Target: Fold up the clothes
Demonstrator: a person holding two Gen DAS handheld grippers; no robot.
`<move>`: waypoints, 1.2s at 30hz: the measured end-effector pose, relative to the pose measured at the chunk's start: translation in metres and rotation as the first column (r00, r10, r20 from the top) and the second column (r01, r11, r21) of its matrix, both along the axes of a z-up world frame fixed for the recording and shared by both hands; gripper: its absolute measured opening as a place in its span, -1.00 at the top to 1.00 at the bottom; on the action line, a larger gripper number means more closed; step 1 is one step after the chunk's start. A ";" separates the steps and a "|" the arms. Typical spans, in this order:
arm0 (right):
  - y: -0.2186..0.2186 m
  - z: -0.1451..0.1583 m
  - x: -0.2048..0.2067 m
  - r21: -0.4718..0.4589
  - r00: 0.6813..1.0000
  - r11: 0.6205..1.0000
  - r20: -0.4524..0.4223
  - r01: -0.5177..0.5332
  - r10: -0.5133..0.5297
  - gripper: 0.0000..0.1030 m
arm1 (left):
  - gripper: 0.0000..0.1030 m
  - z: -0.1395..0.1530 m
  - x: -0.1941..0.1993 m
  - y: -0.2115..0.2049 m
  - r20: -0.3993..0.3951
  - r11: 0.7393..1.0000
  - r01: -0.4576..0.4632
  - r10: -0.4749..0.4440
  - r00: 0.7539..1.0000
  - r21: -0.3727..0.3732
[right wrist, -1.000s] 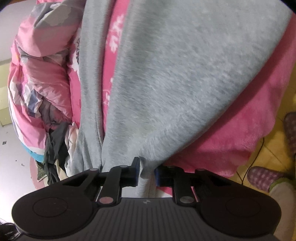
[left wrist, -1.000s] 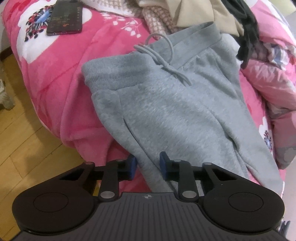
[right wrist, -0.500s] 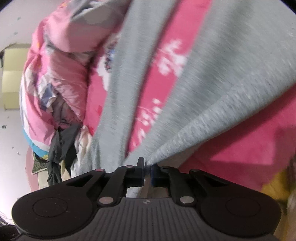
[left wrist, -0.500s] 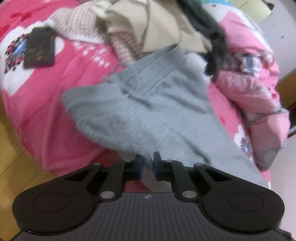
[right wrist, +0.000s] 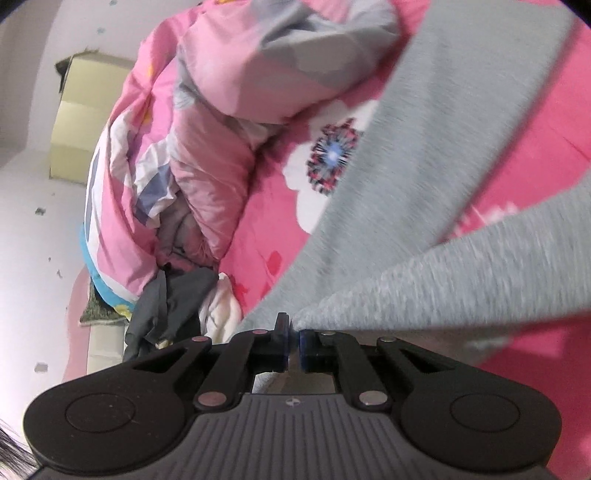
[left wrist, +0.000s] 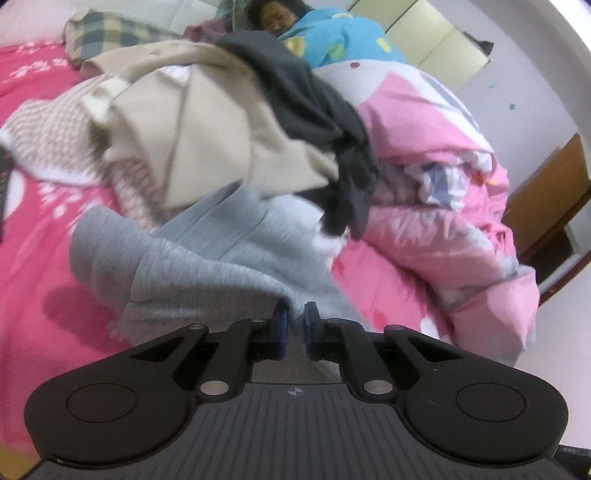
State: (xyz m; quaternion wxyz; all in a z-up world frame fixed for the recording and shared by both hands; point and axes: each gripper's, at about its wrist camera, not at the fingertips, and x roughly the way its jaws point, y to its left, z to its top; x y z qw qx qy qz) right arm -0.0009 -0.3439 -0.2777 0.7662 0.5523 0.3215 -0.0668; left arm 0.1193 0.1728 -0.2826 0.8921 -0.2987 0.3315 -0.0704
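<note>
Grey sweatpants (left wrist: 207, 269) lie on a pink flowered blanket (left wrist: 40, 229), bunched and lifted at their near edge. My left gripper (left wrist: 294, 318) is shut on a fold of that grey fabric, which rises off the bed toward the pads. In the right wrist view the same sweatpants (right wrist: 436, 206) stretch across the frame, two grey legs spreading away from the jaws. My right gripper (right wrist: 294, 332) is shut on the tip of the lower leg. The pants' far end is hidden by a pile of clothes.
A heap of beige, checked and dark clothes (left wrist: 207, 122) sits behind the sweatpants. A pink and white quilt (left wrist: 436, 184) is bunched at the right; a person (left wrist: 325, 33) in blue lies at the bed's head. In the right view the quilt (right wrist: 207, 155) fills the left.
Both grippers closed on the grey sweatpants and lifted them off the blanket. The views rose and tilted up; the floor dropped out of sight and the phone slid out of sight at the left.
</note>
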 end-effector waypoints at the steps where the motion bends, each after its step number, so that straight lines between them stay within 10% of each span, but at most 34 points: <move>1: -0.003 0.000 0.009 -0.002 1.000 1.000 -0.001 -0.010 0.010 0.89 | 0.89 0.000 0.008 -0.004 0.006 1.000 -0.007 0.007 1.000 0.000; 23: -0.059 -0.106 0.135 0.110 0.986 0.990 -0.127 -0.094 0.108 0.84 | 0.83 -0.059 0.130 -0.065 -0.058 0.993 -0.034 0.041 0.998 0.113; 29: -0.067 -0.123 0.135 0.212 0.983 0.973 -0.137 -0.093 0.124 0.49 | -0.26 -0.034 0.115 -0.064 0.004 0.995 -0.074 0.074 0.997 0.059; 32: -0.070 -0.114 0.129 0.211 0.986 0.972 -0.110 -0.099 0.124 0.08 | -0.39 -0.012 0.095 -0.063 0.031 0.995 -0.066 0.064 0.997 0.070; 36: -0.076 -0.092 0.121 0.175 0.987 0.977 -0.080 -0.123 0.139 0.02 | -0.58 0.008 0.057 -0.051 0.032 0.992 -0.072 0.069 0.997 0.102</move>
